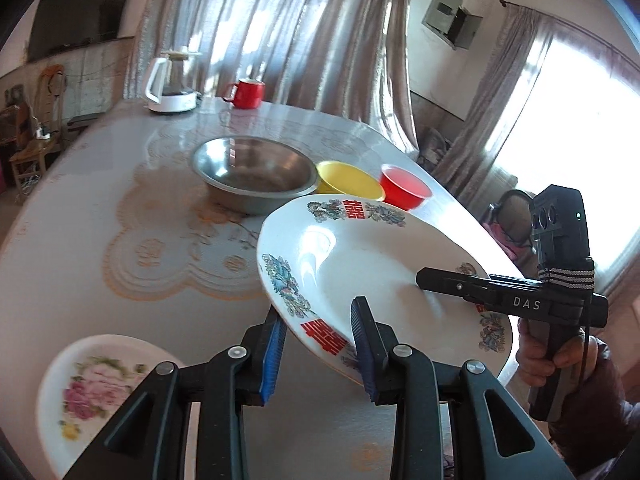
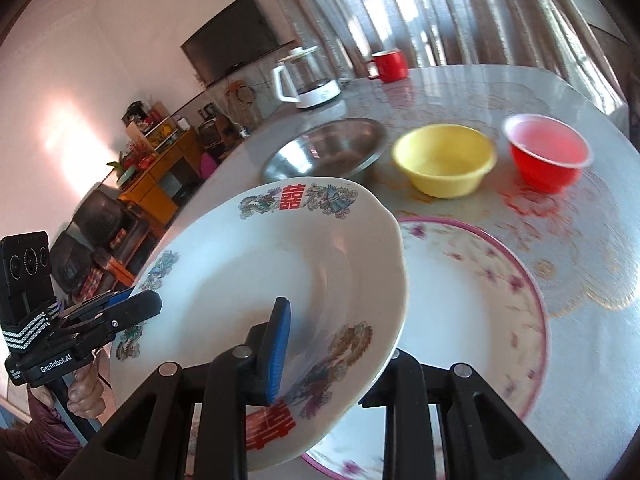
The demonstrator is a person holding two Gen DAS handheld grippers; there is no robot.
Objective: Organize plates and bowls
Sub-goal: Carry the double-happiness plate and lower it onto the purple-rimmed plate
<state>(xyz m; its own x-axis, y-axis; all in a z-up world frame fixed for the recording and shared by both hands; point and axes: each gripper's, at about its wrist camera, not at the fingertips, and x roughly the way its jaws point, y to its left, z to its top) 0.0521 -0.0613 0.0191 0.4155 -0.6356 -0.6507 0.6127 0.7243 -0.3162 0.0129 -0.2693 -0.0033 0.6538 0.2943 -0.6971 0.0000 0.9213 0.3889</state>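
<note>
A white dragon plate (image 1: 360, 256) with red characters is held tilted above the table; it also shows in the right wrist view (image 2: 256, 280). My left gripper (image 1: 320, 344) is shut on its near rim. My right gripper (image 2: 332, 344) is shut on its opposite rim, with one finger hidden under the plate; it also shows in the left wrist view (image 1: 440, 280). A pink-rimmed plate (image 2: 472, 300) lies on the table below. A rose plate (image 1: 88, 392) lies at the near left. A steel bowl (image 1: 252, 172), a yellow bowl (image 1: 348, 184) and a red bowl (image 1: 404, 188) stand beyond.
A white kettle (image 1: 170, 84) and a red mug (image 1: 246, 94) stand at the far edge of the round table (image 1: 100, 200). Curtains hang behind. A chair (image 1: 32, 140) stands at the left. A TV (image 2: 232, 52) hangs on the wall.
</note>
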